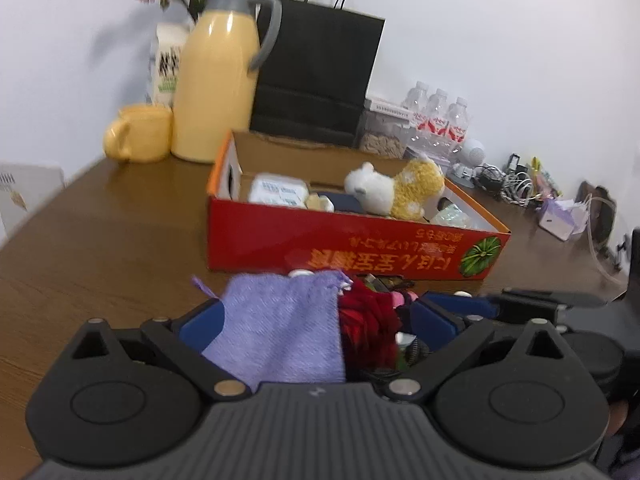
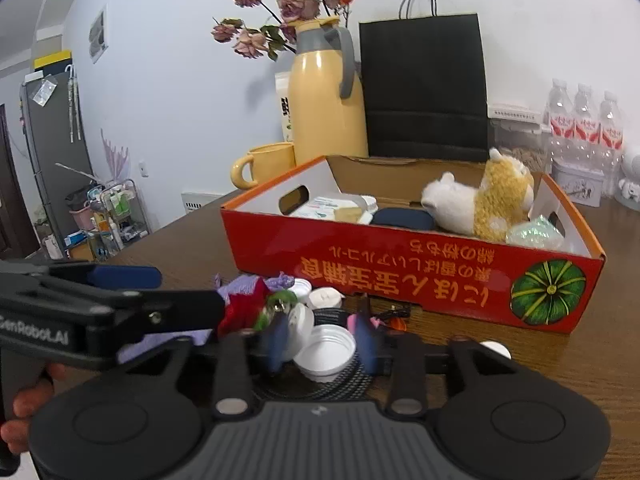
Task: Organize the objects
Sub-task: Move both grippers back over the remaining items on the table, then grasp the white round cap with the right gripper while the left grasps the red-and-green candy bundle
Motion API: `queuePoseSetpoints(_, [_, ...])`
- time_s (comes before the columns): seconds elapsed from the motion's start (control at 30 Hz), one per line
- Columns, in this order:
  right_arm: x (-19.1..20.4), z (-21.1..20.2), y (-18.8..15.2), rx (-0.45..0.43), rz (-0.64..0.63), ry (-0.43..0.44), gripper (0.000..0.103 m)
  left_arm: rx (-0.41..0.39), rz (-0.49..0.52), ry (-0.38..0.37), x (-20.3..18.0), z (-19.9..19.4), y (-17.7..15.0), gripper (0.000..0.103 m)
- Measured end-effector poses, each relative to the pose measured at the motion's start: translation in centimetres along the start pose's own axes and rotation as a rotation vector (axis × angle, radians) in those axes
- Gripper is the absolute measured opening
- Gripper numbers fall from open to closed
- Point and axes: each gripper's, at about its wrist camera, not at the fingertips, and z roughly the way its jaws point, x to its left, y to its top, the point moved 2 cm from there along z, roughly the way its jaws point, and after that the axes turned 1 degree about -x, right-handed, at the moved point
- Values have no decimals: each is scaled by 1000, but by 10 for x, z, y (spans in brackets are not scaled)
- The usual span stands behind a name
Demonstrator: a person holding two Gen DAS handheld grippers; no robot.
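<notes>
A purple cloth pouch [image 1: 280, 328] and a red yarn thing [image 1: 372, 320] lie on the brown table between the wide-apart fingers of my left gripper [image 1: 316, 316], which is open. In the right wrist view, my right gripper [image 2: 322, 342] has its blurred fingers narrow around a white cap [image 2: 326, 350], close beside its rim, with no firm press visible. A second white lid [image 2: 300, 326] leans by the left finger. Just behind stands the red cardboard box [image 2: 400, 280] with a plush alpaca [image 2: 480, 204] in it. The left gripper [image 2: 192, 292] reaches in from the left.
A yellow thermos [image 2: 326, 120], a yellow mug [image 2: 268, 166], a black paper bag [image 2: 424, 88] and water bottles [image 2: 584, 120] stand behind the box. Small loose items and a black braided cable [image 2: 344, 384] lie around the cap. Cables clutter the far right [image 1: 516, 188].
</notes>
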Motion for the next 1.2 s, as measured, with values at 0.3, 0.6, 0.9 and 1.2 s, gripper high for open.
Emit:
queuePoseSetpoints(0.3, [2,5,-4,4,-7,45,29,18,6,-40,-9,14,-1,56])
queuePoseSetpoints(0.6, [7,10,1,14,-30,47,27,47,-96,-125,11,18,-3,32])
queuePoseSetpoints(0.9, [15,29,10,41,-32,89,21,60,-198,-172,36,16,-4,29])
queuePoseSetpoints(1.2, [35,25,2,5,-161,59,11,53,-181,-181,41,11,-6,29])
